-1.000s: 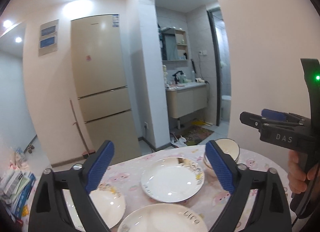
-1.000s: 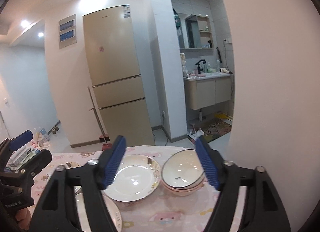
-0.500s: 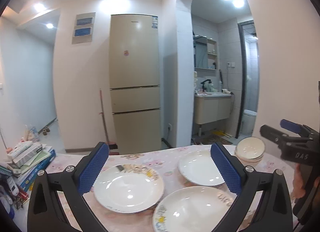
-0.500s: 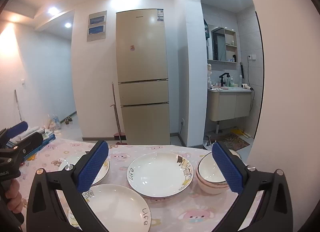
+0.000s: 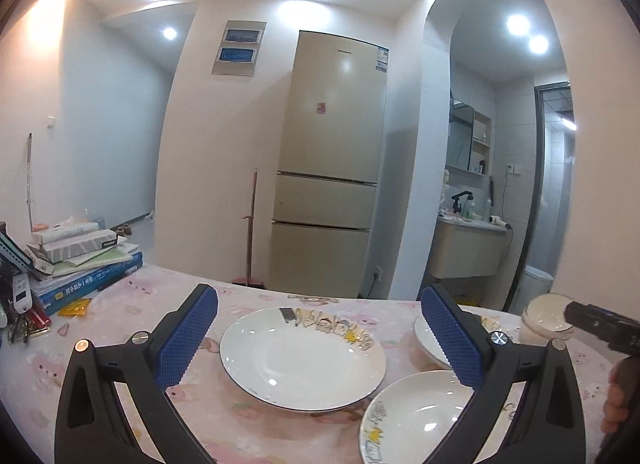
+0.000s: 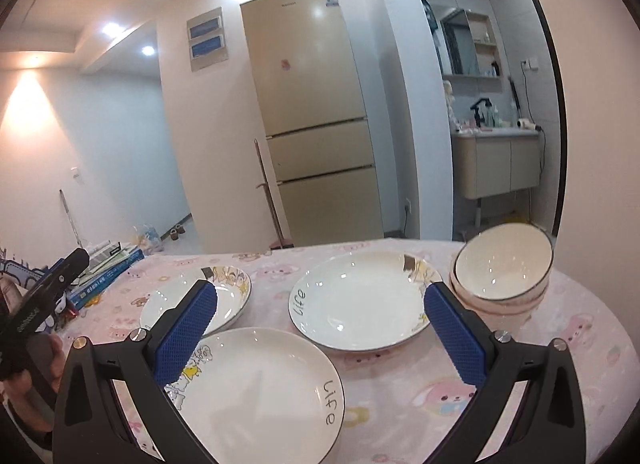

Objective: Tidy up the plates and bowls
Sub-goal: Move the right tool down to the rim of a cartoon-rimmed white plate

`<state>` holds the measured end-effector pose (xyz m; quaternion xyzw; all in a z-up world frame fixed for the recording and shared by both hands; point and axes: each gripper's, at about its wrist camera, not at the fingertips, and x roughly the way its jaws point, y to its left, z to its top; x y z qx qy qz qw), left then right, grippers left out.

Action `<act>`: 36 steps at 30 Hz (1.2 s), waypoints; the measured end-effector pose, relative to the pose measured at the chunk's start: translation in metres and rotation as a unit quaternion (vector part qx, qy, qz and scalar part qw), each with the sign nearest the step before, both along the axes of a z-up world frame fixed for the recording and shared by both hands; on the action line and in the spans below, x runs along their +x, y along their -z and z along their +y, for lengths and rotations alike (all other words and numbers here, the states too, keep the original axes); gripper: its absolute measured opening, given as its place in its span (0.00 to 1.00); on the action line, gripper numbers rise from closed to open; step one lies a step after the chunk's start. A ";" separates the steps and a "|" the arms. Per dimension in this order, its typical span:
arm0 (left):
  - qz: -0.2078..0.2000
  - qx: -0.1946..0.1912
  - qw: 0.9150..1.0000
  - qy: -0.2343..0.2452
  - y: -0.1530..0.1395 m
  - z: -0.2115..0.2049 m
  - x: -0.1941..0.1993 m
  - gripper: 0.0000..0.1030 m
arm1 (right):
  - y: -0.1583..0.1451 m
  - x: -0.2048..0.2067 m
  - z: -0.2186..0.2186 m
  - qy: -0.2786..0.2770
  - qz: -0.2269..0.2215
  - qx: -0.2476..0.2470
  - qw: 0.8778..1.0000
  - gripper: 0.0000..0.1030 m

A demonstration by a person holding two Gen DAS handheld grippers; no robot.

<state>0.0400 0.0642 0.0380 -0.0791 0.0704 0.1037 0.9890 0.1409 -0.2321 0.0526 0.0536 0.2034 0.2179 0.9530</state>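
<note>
Three white cartoon-edged plates [image 6: 360, 304], stacked cream bowls [image 6: 500, 280], both grippers' jaws wide open, empty

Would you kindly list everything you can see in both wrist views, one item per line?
plates: three, white with cartoon print, spread singly on the table
bowls: a nested stack, white inside, pinkish outside, right end of the table
tablecloth: one, pink with cartoon pattern, covering the table
books and boxes: one pile, blue, green and white, left end of the table
fridge: one, beige, against the far wall
broom: one, red-brown handle, leaning left of the fridge
washbasin cabinet: one, cream, in the alcove to the right
left claw: one, black with blue pads, open over the leftmost plate
right claw: one, black with blue pads, open above the plates
</note>
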 end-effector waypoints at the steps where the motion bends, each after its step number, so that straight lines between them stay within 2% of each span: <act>1: 0.007 0.000 1.000 0.022 0.005 0.003 0.005 1.00 | 0.001 -0.001 -0.001 0.002 -0.006 -0.005 1.000 0.99; 3: 0.020 -0.015 0.998 0.060 0.011 0.006 0.009 1.00 | 0.004 -0.007 -0.004 0.014 -0.025 -0.014 0.999 0.96; 4: 0.031 -0.020 0.998 0.060 0.013 0.006 0.012 1.00 | 0.006 -0.008 -0.004 0.015 -0.026 -0.020 0.999 0.92; 7: 0.045 -0.018 0.997 0.062 0.019 0.002 0.010 1.00 | 0.014 -0.003 -0.004 0.002 0.001 -0.028 1.000 0.81; 11: 0.077 0.023 0.995 0.059 0.021 -0.013 0.010 1.00 | 0.027 0.010 -0.002 -0.028 0.049 -0.022 0.998 0.66; 13: 0.082 0.039 0.993 0.071 0.022 -0.021 0.010 1.00 | 0.032 0.015 0.000 -0.036 0.068 -0.031 0.997 0.49; 14: 0.083 0.041 0.993 0.078 0.023 -0.022 0.010 1.00 | 0.034 0.017 0.001 -0.043 0.078 -0.031 0.996 0.46; 17: 0.109 0.032 0.988 0.105 0.030 -0.025 0.016 1.00 | 0.043 0.021 -0.003 -0.054 0.113 -0.007 0.992 0.45; 19: 0.126 0.014 0.986 0.106 0.034 -0.022 0.022 0.99 | 0.047 0.023 -0.004 -0.054 0.121 -0.005 0.991 0.44; 23: 0.163 -0.029 0.981 0.105 0.041 -0.008 0.031 0.81 | 0.047 0.021 -0.002 -0.039 0.115 -0.034 0.992 0.42; 24: 0.190 -0.037 0.976 0.104 0.045 -0.005 0.037 0.79 | 0.048 0.022 -0.001 -0.039 0.119 -0.033 0.992 0.41; 25: 0.220 -0.056 0.967 0.113 0.050 -0.001 0.042 0.67 | 0.049 0.023 -0.002 -0.041 0.124 -0.029 0.991 0.39; 26: 0.230 -0.082 0.962 0.124 0.053 0.004 0.045 0.50 | 0.050 0.024 -0.002 -0.046 0.131 -0.022 0.990 0.38; 27: 0.233 -0.113 0.957 0.131 0.055 0.011 0.046 0.46 | 0.051 0.025 -0.003 -0.051 0.136 -0.016 0.989 0.36; 28: 0.231 -0.120 0.957 0.127 0.055 0.014 0.045 0.45 | 0.051 0.024 -0.003 -0.056 0.139 -0.012 0.989 0.35; 31: 0.217 -0.096 0.967 0.094 0.050 0.021 0.043 0.45 | 0.044 0.022 0.002 -0.060 0.129 -0.016 0.990 0.35; 34: 0.215 -0.107 0.968 0.077 0.038 0.038 0.046 0.45 | 0.026 0.027 0.015 -0.091 0.133 -0.015 0.987 0.34; 36: 0.214 -0.101 0.969 0.068 0.026 0.045 0.049 0.45 | 0.010 0.032 0.029 -0.105 0.132 -0.019 0.985 0.34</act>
